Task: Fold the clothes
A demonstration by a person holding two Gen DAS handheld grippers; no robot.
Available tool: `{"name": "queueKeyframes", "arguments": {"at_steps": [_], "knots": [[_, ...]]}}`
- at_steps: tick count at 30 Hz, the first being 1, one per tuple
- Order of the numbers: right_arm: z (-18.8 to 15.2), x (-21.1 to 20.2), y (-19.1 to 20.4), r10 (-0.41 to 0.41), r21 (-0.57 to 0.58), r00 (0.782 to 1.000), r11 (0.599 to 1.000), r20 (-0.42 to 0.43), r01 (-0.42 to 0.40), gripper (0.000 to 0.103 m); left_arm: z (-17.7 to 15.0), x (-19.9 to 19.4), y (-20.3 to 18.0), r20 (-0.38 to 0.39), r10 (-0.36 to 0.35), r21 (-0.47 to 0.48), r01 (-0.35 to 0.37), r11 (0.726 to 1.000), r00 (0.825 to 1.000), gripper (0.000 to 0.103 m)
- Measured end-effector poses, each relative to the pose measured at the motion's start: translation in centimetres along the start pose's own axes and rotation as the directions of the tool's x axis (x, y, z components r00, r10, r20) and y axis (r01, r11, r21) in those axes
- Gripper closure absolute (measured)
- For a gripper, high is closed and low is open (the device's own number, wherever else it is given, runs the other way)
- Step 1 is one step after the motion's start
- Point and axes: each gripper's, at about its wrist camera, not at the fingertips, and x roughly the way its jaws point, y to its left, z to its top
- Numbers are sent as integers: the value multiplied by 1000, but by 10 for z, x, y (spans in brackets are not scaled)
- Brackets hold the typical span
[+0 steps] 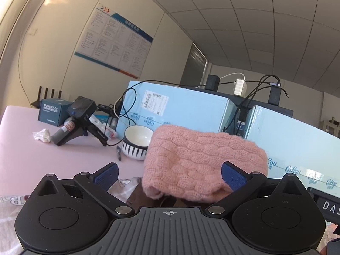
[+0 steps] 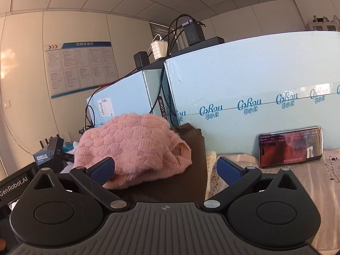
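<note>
Left gripper point(image 1: 170, 175) spread wide, gripping nothing; blue pads flank the near edge of the folded pink cable-knit sweater point(image 1: 204, 161); right gripper point(image 2: 165, 169) also wide, empty; sweater sits on top of a folded dark brown garment point(image 2: 184, 182), stacked in front of the light blue cardboard boxes point(image 2: 244, 89); black-and-white striped ceramic bowl point(image 1: 136, 146) just left of sweater on the pale pink tabletop point(image 1: 42, 159); smartphone with lit screen point(image 2: 291, 146) leans against box, right of the stack.

Sunlit cream wall point(image 1: 53, 42) bears a notice board point(image 1: 114, 42) under tiled ceiling point(image 1: 255, 10).
</note>
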Motion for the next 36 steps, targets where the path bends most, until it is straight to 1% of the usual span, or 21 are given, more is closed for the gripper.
{"name": "queueKeyframes", "arguments": {"at_steps": [3, 7, 10, 12, 14, 17, 19, 21, 23, 26, 32, 36], "knots": [[-15, -11, -4, 5, -33, 1000, 999, 12, -5, 0, -7, -7, -9, 4, 43, 25, -43, 999, 999, 0], [-19, -16, -11, 21, -64, 998, 998, 51, -18, 0, -14, -11, -24, 15, 107, 66, -108, 992, 994, 0], [-21, -13, -13, 40, -121, 995, 992, 96, -28, 0, -19, -14, -35, 60, 155, 127, -161, 979, 986, 0], [-22, -10, -13, 51, -165, 991, 986, 124, -30, 0, -21, -15, -38, 81, 179, 144, -189, 971, 981, 0], [-23, -7, -12, 79, -199, 987, 979, 139, -50, 0, -24, -15, -40, 97, 196, 157, -210, 965, 976, 0], [-24, -3, -13, 113, -201, 985, 976, 133, -85, 0, -26, -13, -43, 97, 227, 171, -241, 955, 969, 0], [-25, -1, -14, 135, -201, 982, 974, 131, -107, 0, -27, -12, -46, 99, 253, 194, -268, 944, 962, 0], [-25, -4, -17, 145, -187, 978, 975, 147, -117, 0, -28, -11, -50, 102, 279, 218, -295, 930, 955, 0], [-25, -8, -21, 150, -169, 974, 978, 173, -120, 0, -29, -13, -53, 116, 263, 234, -283, 930, 958, 0], [-25, -8, -22, 148, -160, 974, 980, 174, -121, 0, -30, -11, -56, 108, 254, 254, -274, 928, 961, 0], [-25, -10, -21, 149, -162, 972, 980, 183, -119, 0, -29, -9, -53, 93, 246, 239, -261, 935, 965, 0], [-26, -10, -22, 147, -161, 972, 980, 182, -118, 0, -30, -11, -53, 97, 234, 236, -251, 939, 967, 0]]}}
